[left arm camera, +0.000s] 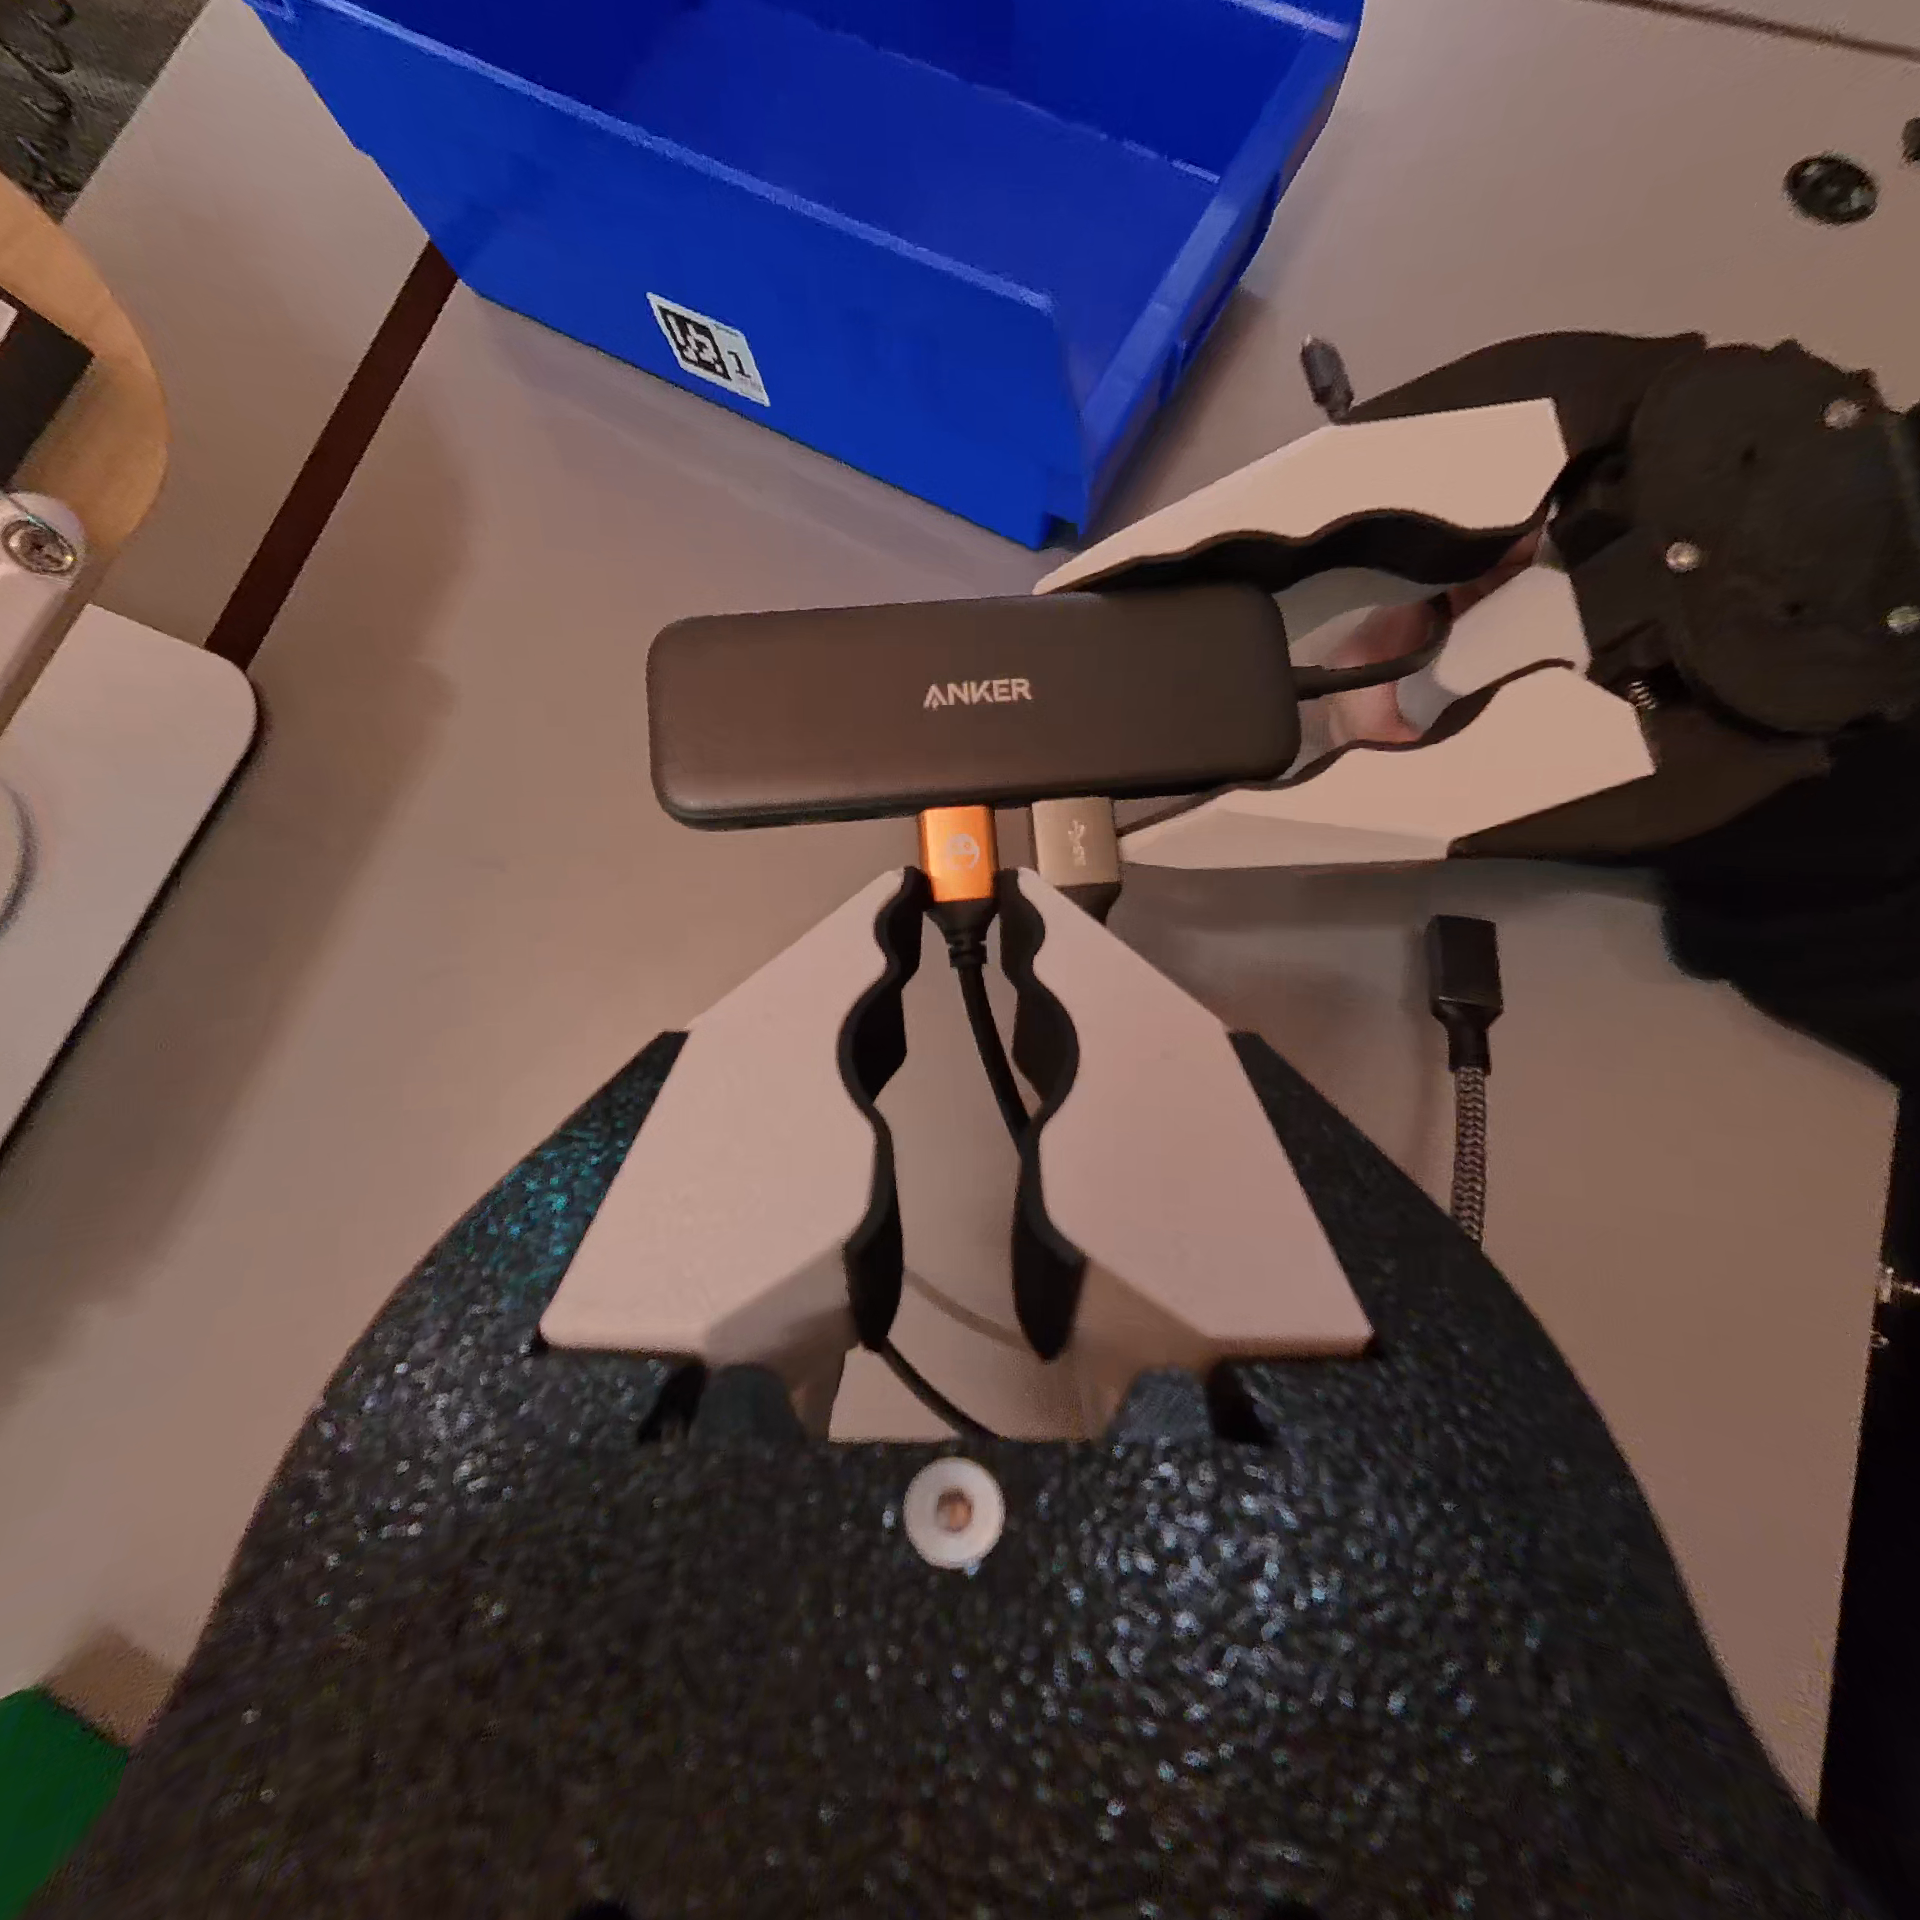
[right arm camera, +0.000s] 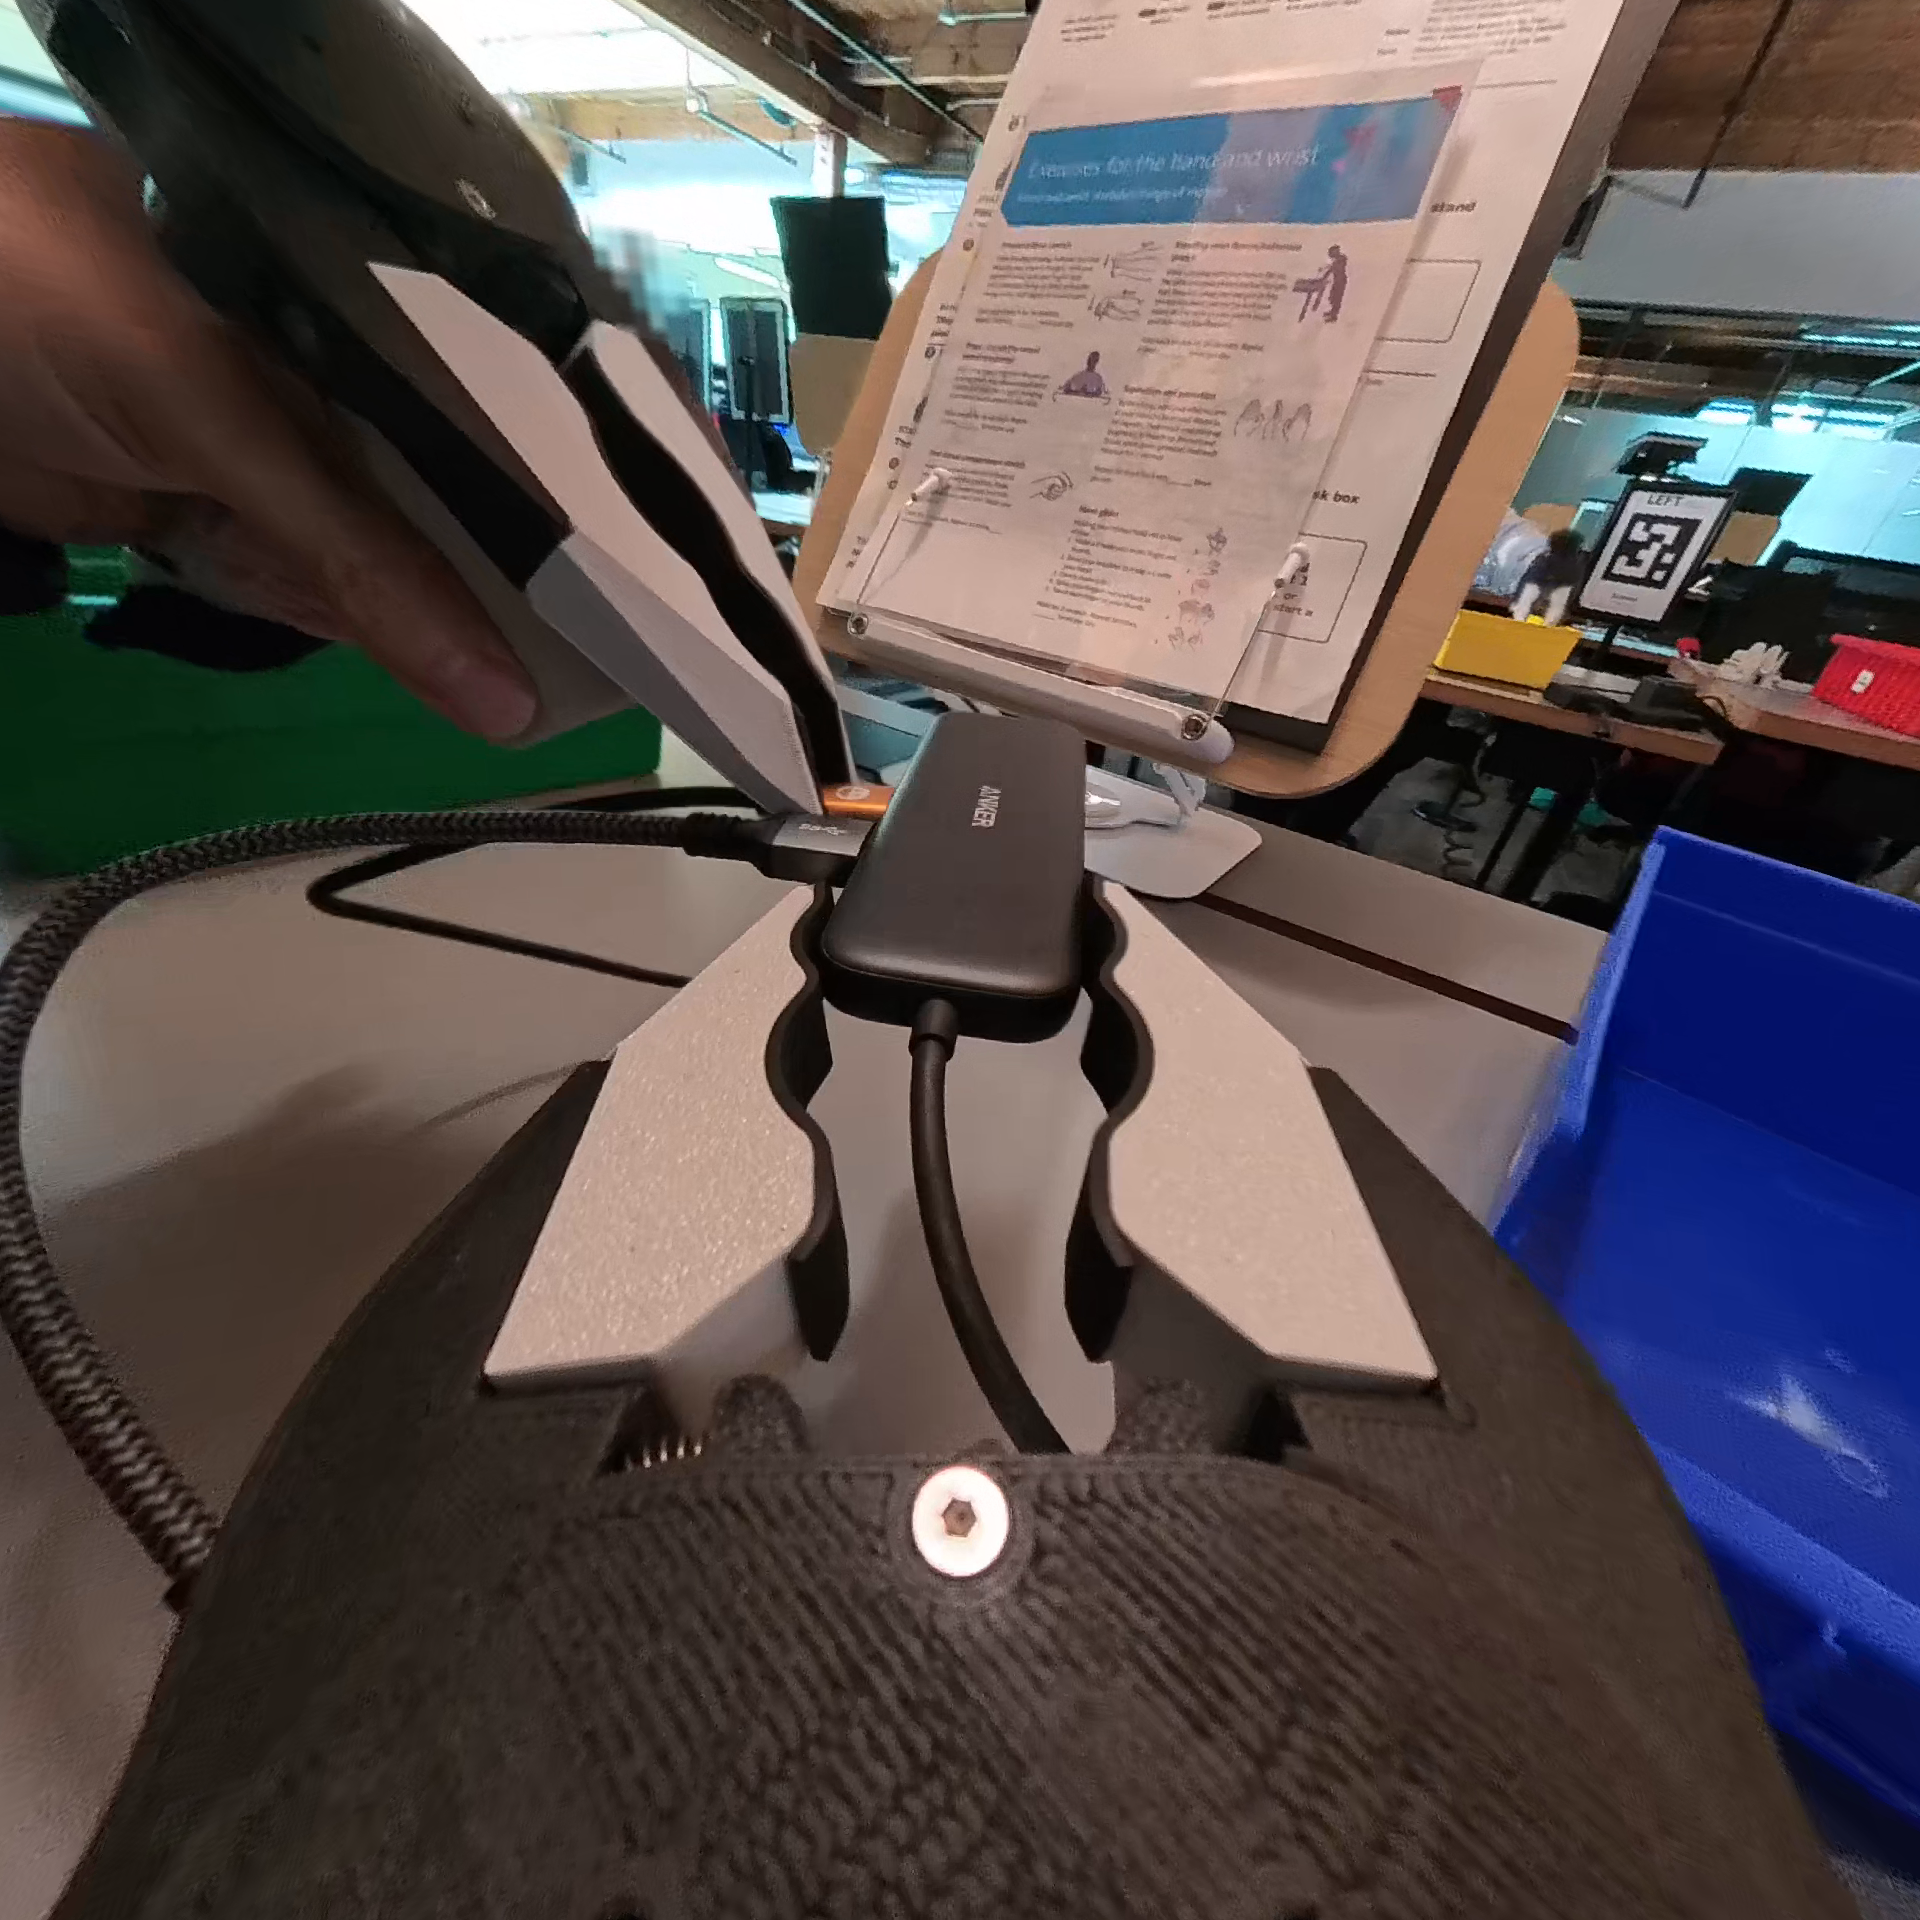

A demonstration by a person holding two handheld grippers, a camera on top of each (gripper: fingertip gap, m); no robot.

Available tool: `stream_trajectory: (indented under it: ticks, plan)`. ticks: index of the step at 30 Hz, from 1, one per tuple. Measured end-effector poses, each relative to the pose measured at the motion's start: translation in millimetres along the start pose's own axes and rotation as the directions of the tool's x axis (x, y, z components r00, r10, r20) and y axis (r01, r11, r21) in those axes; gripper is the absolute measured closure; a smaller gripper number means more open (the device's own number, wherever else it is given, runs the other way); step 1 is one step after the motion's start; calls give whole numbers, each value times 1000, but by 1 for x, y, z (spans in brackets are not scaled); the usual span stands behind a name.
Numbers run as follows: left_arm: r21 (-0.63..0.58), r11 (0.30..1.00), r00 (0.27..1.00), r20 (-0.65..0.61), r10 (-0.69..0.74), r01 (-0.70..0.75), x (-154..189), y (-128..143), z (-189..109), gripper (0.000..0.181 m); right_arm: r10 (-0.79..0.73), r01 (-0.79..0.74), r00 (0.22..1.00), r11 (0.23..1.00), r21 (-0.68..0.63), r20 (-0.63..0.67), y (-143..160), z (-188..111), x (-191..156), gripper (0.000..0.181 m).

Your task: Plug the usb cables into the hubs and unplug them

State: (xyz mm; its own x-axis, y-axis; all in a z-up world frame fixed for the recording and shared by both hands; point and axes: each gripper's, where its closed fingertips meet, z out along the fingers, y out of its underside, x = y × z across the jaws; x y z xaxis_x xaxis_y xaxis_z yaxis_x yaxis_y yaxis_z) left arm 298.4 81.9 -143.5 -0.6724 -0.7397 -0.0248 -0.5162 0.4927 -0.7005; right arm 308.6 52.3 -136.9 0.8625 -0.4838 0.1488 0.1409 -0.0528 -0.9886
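The left hand-held gripper (left arm camera: 954,883) pinches the orange plug (left arm camera: 954,854) at its very tips. This plug sits in the long near side of the dark hub (left arm camera: 971,717), straight ahead of the left hand-held gripper. Its thin black cord (left arm camera: 992,1049) runs back between the two fingers. Just to the right of the orange plug, a grey plug (left arm camera: 1075,844) is also in the hub. Its braided cable (right arm camera: 312,836) goes off to the left in the right wrist view. Further right, a loose black plug (left arm camera: 1465,961) lies on the tabletop (left arm camera: 436,831), apart from the hub. The right hand-held gripper (right arm camera: 954,940) squeezes the near end of the hub between its fingertips. The hub's own black cord (right arm camera: 951,1195) hangs back between those fingers. A blue bin (left arm camera: 831,260) stands on the tabletop beyond the hub, to the right of the right hand-held gripper.
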Motion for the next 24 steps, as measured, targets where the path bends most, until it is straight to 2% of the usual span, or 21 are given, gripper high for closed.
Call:
stream_trajectory:
  ticks: [2,5,7,8,10,13,16,21,24]
  plan:
    - [3,1000,1000,1,14,-14,1,-1,2,169,-11,11,1000,1000,-10,0,2,0,1,135]
    - [90,996,1000,-27,-4,6,1,-11,-2,169,20,-20,1000,999,29,-17,-4,-2,6,135]
    - [86,996,999,-48,10,-5,3,-9,-4,168,35,-35,999,998,44,-3,-6,-3,5,135]
    - [79,997,998,-61,15,-10,5,-7,-7,168,27,-28,1000,999,46,13,-6,-2,2,135]
    - [145,989,998,-61,-9,18,3,-16,-23,163,26,-26,1000,996,81,4,-16,-3,0,135]
    - [287,955,993,72,-98,73,-25,-29,-60,146,-30,39,997,993,108,-77,-35,-13,15,135]
    - [352,931,967,192,-170,94,-52,-24,-90,142,-42,62,985,991,116,-169,-61,-33,41,135]
    - [338,932,965,176,-196,127,-58,-11,-101,142,-31,99,936,979,180,-350,-123,-84,90,135]
    - [310,946,965,209,-159,89,-58,-7,-104,142,-111,198,862,972,126,-495,-153,-111,128,135]
